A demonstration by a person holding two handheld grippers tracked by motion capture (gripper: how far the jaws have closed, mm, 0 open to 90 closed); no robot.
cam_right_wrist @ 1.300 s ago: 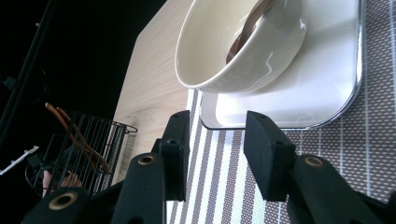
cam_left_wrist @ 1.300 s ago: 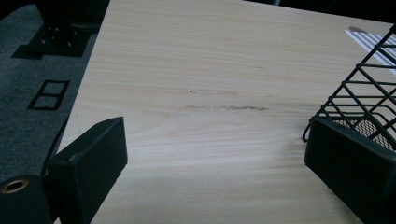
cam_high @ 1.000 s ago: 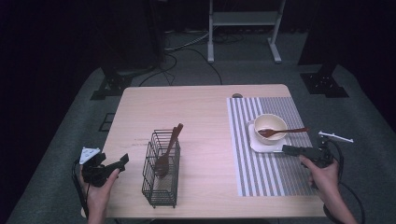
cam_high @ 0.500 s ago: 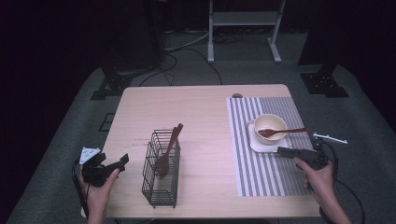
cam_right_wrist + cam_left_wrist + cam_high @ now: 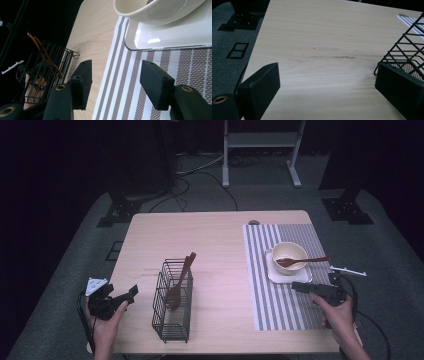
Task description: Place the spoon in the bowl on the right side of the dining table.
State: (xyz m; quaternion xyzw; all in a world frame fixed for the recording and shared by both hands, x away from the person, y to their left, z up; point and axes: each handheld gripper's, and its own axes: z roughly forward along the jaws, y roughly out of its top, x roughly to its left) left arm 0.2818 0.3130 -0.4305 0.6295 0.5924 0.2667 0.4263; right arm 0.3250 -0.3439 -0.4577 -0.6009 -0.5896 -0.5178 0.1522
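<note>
My right gripper (image 5: 299, 286) hovers low over the striped placemat (image 5: 280, 305), just in front of the white square plate (image 5: 274, 273). A cream bowl (image 5: 289, 255) stands on that plate with a brown utensil (image 5: 305, 261) lying across it. In the right gripper view the gripper (image 5: 117, 70) is open; its jaws have just been opening with nothing between them, and the bowl (image 5: 155, 8) and plate (image 5: 172, 35) lie ahead. My left gripper (image 5: 121, 293) rests at the table's left front edge. In its own view it (image 5: 328, 75) is open over bare wood.
A black wire basket (image 5: 172, 305) holding a wooden spoon (image 5: 179, 282) stands between the hands, and shows in the left gripper view as a basket corner (image 5: 409, 55). The right gripper view catches that basket (image 5: 45, 72) and the other hand (image 5: 33, 86) beyond. Dark floor surrounds the table (image 5: 210, 245).
The right gripper has edged left, closer to the plate's front edge, and its jaws stand wider apart. The left hand and gripper have stayed put.
</note>
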